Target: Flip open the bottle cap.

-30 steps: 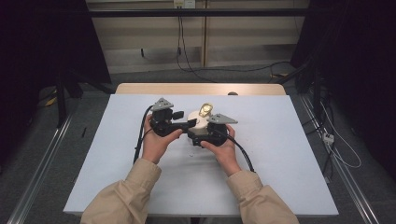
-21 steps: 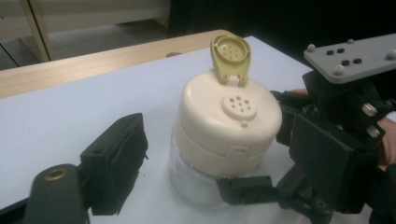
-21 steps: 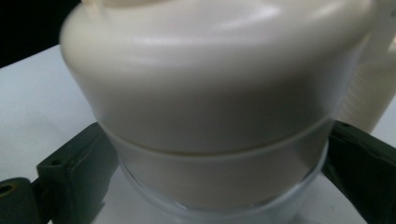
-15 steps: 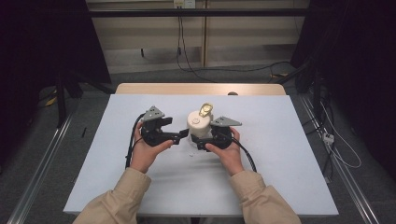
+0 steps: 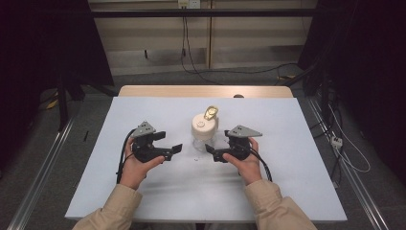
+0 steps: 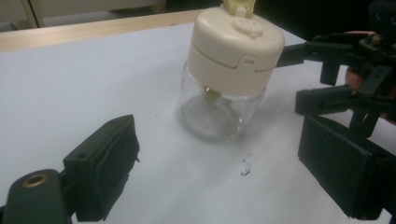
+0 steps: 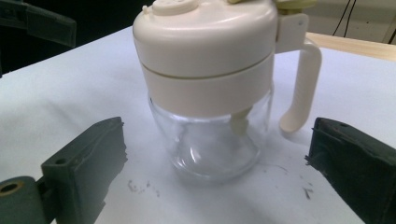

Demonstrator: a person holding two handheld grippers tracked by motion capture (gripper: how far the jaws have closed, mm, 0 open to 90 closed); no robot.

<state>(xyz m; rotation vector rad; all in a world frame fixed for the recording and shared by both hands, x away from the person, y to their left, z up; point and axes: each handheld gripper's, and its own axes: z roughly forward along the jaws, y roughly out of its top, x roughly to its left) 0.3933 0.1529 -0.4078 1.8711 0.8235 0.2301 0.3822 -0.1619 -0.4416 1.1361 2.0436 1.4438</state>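
Cream-lidded clear glass jar [image 5: 203, 132] with yellow tab, on white table [image 5: 119, 187]; black grippers.

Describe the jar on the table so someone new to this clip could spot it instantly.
On the white table, midway between the left gripper and right gripper, stands a clear glass jar. It alone has a cream lid and a curved side handle.
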